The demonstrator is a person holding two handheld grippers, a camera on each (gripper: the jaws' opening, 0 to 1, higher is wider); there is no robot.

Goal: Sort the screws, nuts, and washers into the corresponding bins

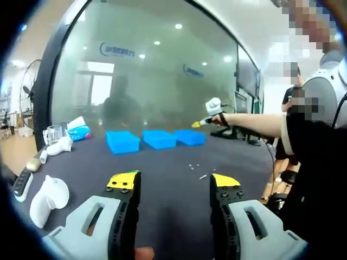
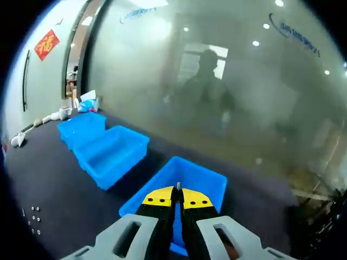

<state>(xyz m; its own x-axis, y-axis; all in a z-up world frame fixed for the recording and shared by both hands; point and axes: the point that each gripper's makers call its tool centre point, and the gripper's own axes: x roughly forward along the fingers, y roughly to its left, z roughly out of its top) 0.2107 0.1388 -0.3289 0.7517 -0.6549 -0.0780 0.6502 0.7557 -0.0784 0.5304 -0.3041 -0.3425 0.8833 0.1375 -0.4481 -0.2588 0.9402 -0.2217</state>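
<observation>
Right tool [image 2: 178,199] pinches a screw [image 2: 178,186] above the nearest bin [image 2: 209,179]

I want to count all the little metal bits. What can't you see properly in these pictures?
- Small parts on the table, left gripper view: too tiny to tell screws, nuts or washers.
- Item pinched in the right tongs, right gripper view: only a tip shows.
- Bin floor, right gripper view: the tongs cover part.
</observation>
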